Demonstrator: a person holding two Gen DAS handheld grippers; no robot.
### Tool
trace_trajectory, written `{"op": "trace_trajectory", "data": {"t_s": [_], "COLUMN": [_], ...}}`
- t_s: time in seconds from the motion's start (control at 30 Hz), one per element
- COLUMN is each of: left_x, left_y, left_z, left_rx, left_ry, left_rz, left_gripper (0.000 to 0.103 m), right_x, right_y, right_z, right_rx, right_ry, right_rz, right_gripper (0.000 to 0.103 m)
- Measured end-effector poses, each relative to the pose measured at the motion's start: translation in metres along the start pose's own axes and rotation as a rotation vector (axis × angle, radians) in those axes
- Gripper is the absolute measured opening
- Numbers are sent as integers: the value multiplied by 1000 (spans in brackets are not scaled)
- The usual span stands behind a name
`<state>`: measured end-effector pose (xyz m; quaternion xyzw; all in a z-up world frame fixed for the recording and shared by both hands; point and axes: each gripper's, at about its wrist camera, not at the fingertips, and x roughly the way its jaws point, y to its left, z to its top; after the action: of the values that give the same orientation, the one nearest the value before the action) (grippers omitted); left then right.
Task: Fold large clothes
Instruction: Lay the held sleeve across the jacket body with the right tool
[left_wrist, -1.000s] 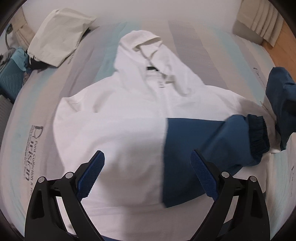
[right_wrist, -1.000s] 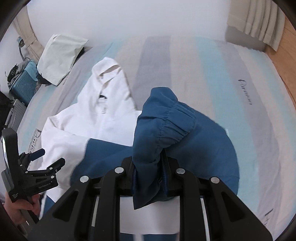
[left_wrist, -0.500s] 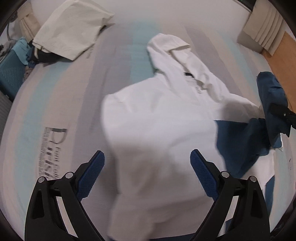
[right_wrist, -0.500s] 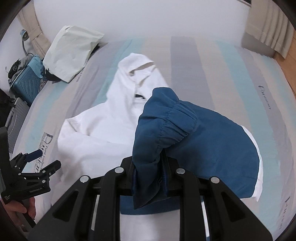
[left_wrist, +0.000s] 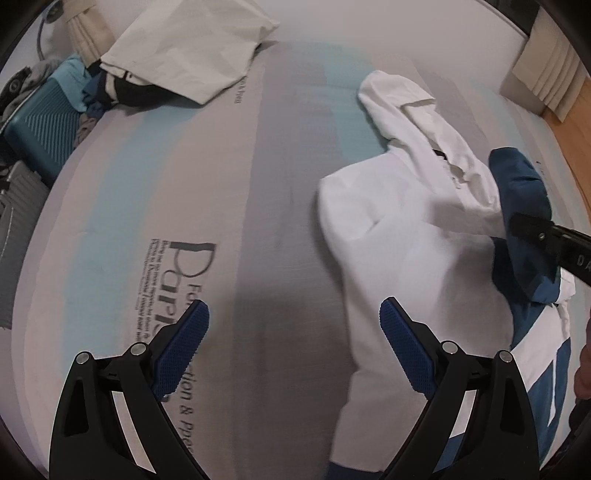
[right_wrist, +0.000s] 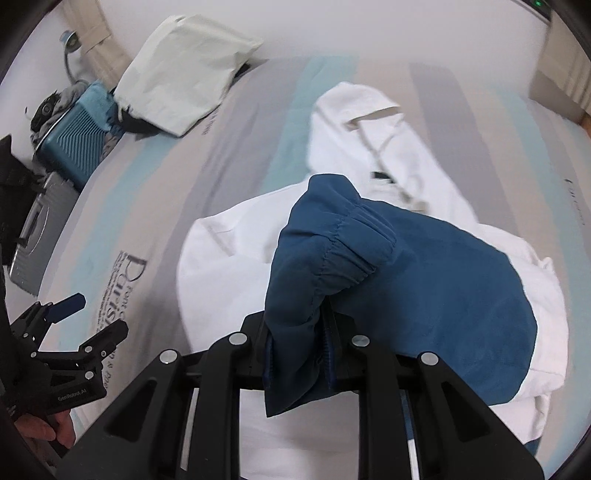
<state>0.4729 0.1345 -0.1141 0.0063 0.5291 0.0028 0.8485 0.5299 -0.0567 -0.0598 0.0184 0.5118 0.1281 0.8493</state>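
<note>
A white hooded jacket (left_wrist: 399, 221) (right_wrist: 236, 251) with blue sleeves lies on the striped bed cover (left_wrist: 221, 184) (right_wrist: 258, 122). My right gripper (right_wrist: 299, 332) is shut on the blue sleeve (right_wrist: 332, 251) near its elastic cuff and holds it lifted over the jacket's white body. In the left wrist view that same sleeve (left_wrist: 521, 192) hangs at the far right. My left gripper (left_wrist: 293, 332) is open, with nothing between its blue pads, above bare cover left of the jacket. It shows again at the lower left of the right wrist view (right_wrist: 86, 314).
A cream bag (left_wrist: 192, 48) (right_wrist: 184, 70) lies at the bed's far left corner. Beside the bed stand a teal case (left_wrist: 40, 122) (right_wrist: 70, 144) and a grey suitcase (right_wrist: 33, 236). Curtains (left_wrist: 550, 74) and wooden floor sit at the far right.
Both grippers have moved left across the bed. The left one has gone from over the jacket to bare cover. The right one carried the blue sleeve over the white body.
</note>
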Motion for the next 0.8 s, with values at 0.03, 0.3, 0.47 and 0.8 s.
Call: {"op": "trace_trajectory", "data": {"t_s": [0.03, 0.3, 0.47, 0.8], "left_x": [0, -2, 2, 15], "left_y": [4, 30, 42, 70], "left_z": [-1, -9, -14, -22], "left_rx": [-6, -35, -55, -124], "left_ry": [0, 2, 7, 32], "left_rz": [-1, -1, -6, 2], "left_gripper": [92, 92, 92, 92], "right_x": [4, 27, 44, 74], "right_y": [8, 45, 60, 92], "right_z": [0, -4, -13, -35], "right_rx": [-8, -42, -71, -135], "right_ry": [4, 44, 79, 136], "right_rz": [4, 27, 27, -6], "right_gripper": [19, 19, 19, 22]}}
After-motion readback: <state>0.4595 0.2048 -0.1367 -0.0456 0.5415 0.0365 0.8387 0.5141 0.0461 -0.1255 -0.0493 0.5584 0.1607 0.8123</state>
